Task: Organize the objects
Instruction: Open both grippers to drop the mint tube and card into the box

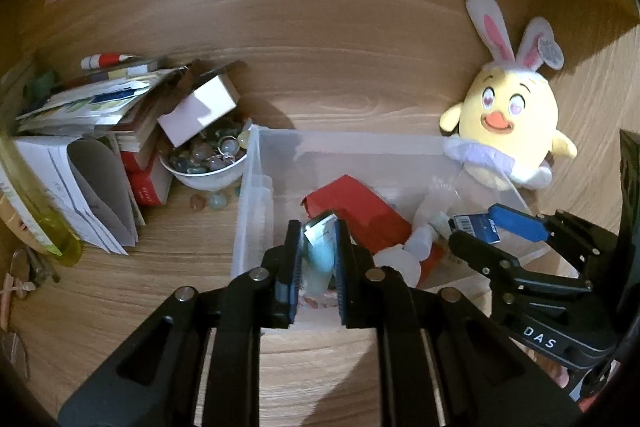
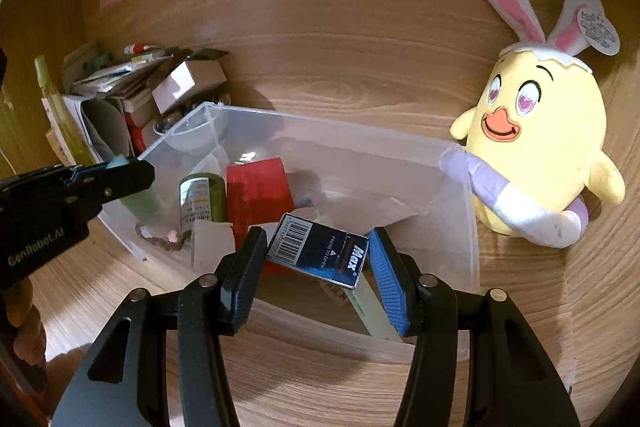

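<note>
left tool [image 1: 319, 247] clamps a pale green item; right tool [image 2: 316, 255] grips a blue box (above the clear bin [image 2: 460, 195]).

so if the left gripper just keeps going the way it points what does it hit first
Probably the red box inside the clear bin. The left gripper, shut on a pale blue-green item, points down into the bin; depth is unclear.

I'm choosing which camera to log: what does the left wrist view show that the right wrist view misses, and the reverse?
Only the left wrist view: loose glass marbles on the wooden desk below the white bowl.

Only the right wrist view: the green labelled bottle in the bin, and the blue staple box's barcode.

Both: the clear plastic bin, the yellow chick plush.
</note>
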The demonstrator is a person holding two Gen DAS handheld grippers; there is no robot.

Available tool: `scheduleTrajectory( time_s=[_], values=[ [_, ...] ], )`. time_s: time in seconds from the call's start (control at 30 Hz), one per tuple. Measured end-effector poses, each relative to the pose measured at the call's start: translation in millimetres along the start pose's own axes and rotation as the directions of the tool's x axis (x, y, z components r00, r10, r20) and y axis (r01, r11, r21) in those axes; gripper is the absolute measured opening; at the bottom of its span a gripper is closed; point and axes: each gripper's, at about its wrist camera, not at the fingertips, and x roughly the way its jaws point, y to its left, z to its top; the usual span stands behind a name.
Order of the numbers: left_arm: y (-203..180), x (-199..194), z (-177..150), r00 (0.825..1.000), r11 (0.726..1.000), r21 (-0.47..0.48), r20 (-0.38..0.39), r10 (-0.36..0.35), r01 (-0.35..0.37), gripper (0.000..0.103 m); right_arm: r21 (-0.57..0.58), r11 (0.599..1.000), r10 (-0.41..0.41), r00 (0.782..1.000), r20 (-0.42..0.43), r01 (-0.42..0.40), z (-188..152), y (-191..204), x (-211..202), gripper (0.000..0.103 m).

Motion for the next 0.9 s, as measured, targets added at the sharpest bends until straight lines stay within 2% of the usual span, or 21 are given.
scheduleTrajectory(
  time_s=[0.23, 0.4, 0.53, 0.7, 0.77, 0.9],
  values=[
    [-0.1, -0.6, -1.0, 1.000, 1.000, 0.008, -0.012, -0.009, 0.009, 0.014, -0.021, 1.000, -0.012, 1.000, 0.003, 0.012, -2.2, 4.0, 1.6, 0.050],
    [0.0, -9.7, -1.3, 1.000, 1.000, 0.005, 0.000, -0.026, 0.026, 0.043, -0.017, 1.000, -0.013, 1.000, 0.002, 0.013, -2.7, 3.8, 1.5, 0.055],
    [-2.4, -19.8, -1.1, 0.999, 1.000, 0.013, 0.020, -0.026, 0.026, 0.050, -0.024, 1.000, -0.020, 1.000, 0.011, 0.020, -3.0, 4.3, -0.7, 0.063],
    [-2.4, -34.4, -2.3, 0.999, 1.000, 0.013, 0.044, -0.023, 0.022, 0.068, -0.037, 0.999, -0.037, 0.999, 0.030, 0.038, -1.0, 6.6, -6.5, 0.070],
    [-1.1, -41.3, -3.9, 0.998, 1.000, 0.009, 0.052, -0.023, 0.023, 0.074, -0.032, 0.999, -0.037, 0.999, 0.036, 0.038, -0.6, 6.1, -10.9, 0.078],
    [2.0, -53.0, -8.2, 0.998, 1.000, 0.004, 0.067, -0.015, 0.014, 0.087, -0.023, 0.999, -0.031, 0.998, 0.055, 0.032, -0.3, 5.6, -22.3, 0.081]
  ],
)
